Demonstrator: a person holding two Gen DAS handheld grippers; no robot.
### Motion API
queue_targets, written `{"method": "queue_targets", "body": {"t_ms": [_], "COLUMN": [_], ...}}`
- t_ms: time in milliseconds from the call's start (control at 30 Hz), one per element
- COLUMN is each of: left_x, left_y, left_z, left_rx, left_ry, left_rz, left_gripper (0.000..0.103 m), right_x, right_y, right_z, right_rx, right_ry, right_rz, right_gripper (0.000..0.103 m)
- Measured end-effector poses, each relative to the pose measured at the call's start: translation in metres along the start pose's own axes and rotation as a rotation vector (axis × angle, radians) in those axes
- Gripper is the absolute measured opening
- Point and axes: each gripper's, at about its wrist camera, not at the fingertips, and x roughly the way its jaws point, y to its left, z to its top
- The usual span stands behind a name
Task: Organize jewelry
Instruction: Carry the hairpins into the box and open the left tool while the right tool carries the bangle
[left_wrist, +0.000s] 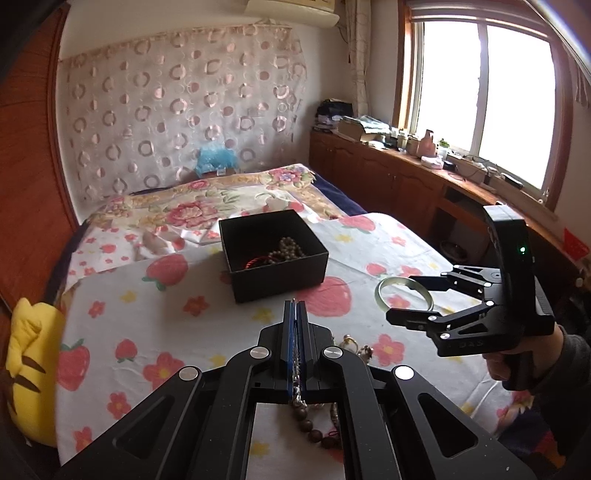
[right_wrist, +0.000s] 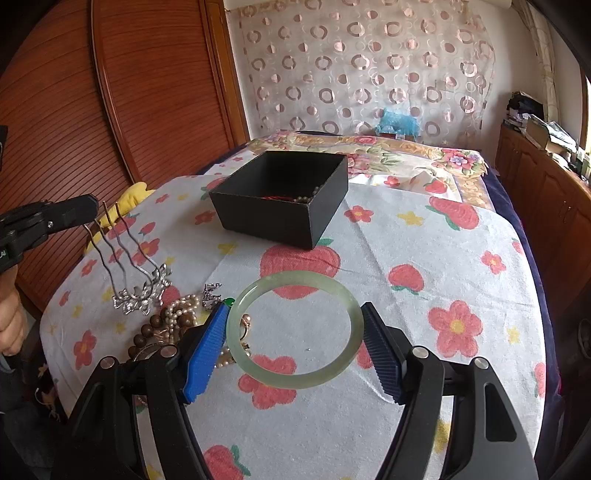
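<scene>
Where a white cloth (right_wrist: 424, 314) printed with strawberries and flowers covers the bed, a black rectangular box (right_wrist: 284, 195) stands toward the far edge, open-topped, with olive beads (left_wrist: 291, 246) and a red cord partly visible inside. Behind it lie a floral quilt (left_wrist: 207, 206), a sheer curtain patterned with rings, a ribbed wooden panel at the left and a window above low wooden cabinets at the right.

Left gripper (left_wrist: 295, 314): fingers pressed together on a silver hairpin (right_wrist: 142, 284), whose wavy prongs run down to a glittering leaf-shaped ornament resting on the cloth near the left edge. In the left wrist view the pin shows only as a sliver between the blue pads.

Right gripper (right_wrist: 295, 347): fingers spread on either side of a pale green, smooth, translucent bangle (right_wrist: 295, 328); whether the ridged pads touch it cannot be told.

A heap of pearls, brown wooden beads (right_wrist: 147, 332) and small metal pieces lies beside the bangle, partly hidden by the left finger. A yellow plush toy (left_wrist: 33, 369) is cut off at the left edge.
</scene>
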Motion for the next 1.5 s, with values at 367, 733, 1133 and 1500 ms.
{"method": "queue_targets", "body": {"t_ms": [367, 733, 1133, 1500], "left_x": [0.002, 0.008, 0.062, 0.135], "left_y": [0.003, 0.022, 0.024, 0.039], "left_z": [0.004, 0.038, 0.103, 0.111], "left_rx": [0.011, 0.006, 0.026, -0.021], "left_ry": [-0.013, -0.055, -0.075, 0.007], "left_rz": [0.029, 0.049, 0.036, -0.011], "left_gripper": [0.001, 0.001, 0.001, 0.001], "right_x": [0.003, 0.010, 0.031, 0.054], "right_y": [0.004, 0.009, -0.018, -0.029], "right_z": [0.003, 0.036, 0.069, 0.088], "right_rx": [-0.011, -0.068, -0.048, -0.080], "right_ry": [0.002, -0.019, -0.035, -0.029], "right_rz": [0.004, 0.001, 0.007, 0.013], "right_gripper": [0.074, 0.074, 0.074, 0.074]}}
